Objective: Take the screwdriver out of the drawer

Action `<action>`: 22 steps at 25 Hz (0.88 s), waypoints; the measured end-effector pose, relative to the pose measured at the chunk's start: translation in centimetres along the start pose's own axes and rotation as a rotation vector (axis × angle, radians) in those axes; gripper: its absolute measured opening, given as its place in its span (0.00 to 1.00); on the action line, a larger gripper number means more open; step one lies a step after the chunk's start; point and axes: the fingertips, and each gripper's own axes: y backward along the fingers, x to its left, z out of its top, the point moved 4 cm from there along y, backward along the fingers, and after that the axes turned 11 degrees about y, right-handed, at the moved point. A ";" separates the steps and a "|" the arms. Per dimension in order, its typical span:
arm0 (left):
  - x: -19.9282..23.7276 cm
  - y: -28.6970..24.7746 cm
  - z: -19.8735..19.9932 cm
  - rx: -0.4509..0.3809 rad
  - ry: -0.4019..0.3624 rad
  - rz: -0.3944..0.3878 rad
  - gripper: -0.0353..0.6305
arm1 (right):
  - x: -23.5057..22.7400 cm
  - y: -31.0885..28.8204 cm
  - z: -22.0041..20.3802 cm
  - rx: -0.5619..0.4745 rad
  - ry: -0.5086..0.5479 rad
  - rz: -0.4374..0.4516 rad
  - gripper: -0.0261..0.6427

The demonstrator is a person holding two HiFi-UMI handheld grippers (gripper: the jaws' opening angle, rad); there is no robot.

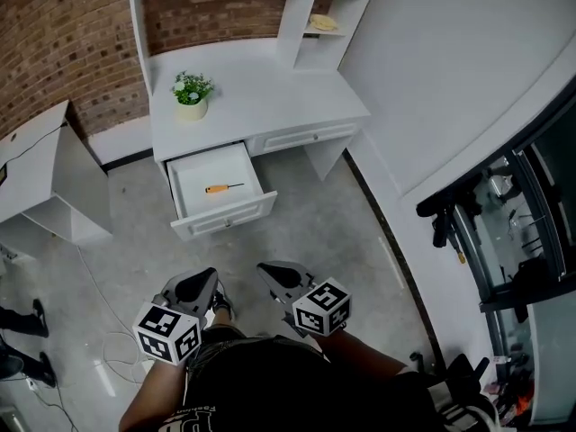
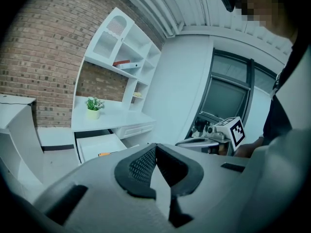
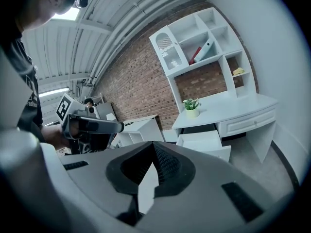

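Jaws on both sides are pressed together with nothing between them: on my left gripper [image 2: 155, 145] the dark pads meet at their tips, and it is the same on my right gripper [image 3: 153, 143]. From the head view I see both of them held low and close to the person's body, left [image 1: 200, 283] and right [image 1: 274, 273] side by side over the grey floor [image 1: 297, 232], well apart from the furniture.

Ahead of them the white table [image 1: 261, 97] stands against a brick wall [image 1: 63, 34], and its left drawer [image 1: 227, 215] is pulled out. On the drawer's pale bottom lies the screwdriver [image 1: 223, 188], flat, with its orange handle to the left and its thin shaft pointing right, nothing touching it. A sliver of that orange handle [image 2: 103, 154] shows just over the body of my left gripper. A small potted plant [image 1: 192, 94] sits on the table top behind the drawer. The neighbouring drawer [image 1: 304, 136] to the right is closed.
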 end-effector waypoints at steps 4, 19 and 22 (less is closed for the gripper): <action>2.4 -1.4 2.1 0.003 0.004 -0.004 0.08 | -1.4 -2.2 1.7 0.012 0.021 0.001 0.05; 11.3 -5.6 10.9 -0.016 -0.031 -0.044 0.08 | -6.1 -11.8 8.4 -0.002 0.084 -0.041 0.05; 13.1 -6.5 12.1 -0.012 -0.038 -0.055 0.08 | -7.3 -13.5 9.0 0.001 0.086 -0.063 0.05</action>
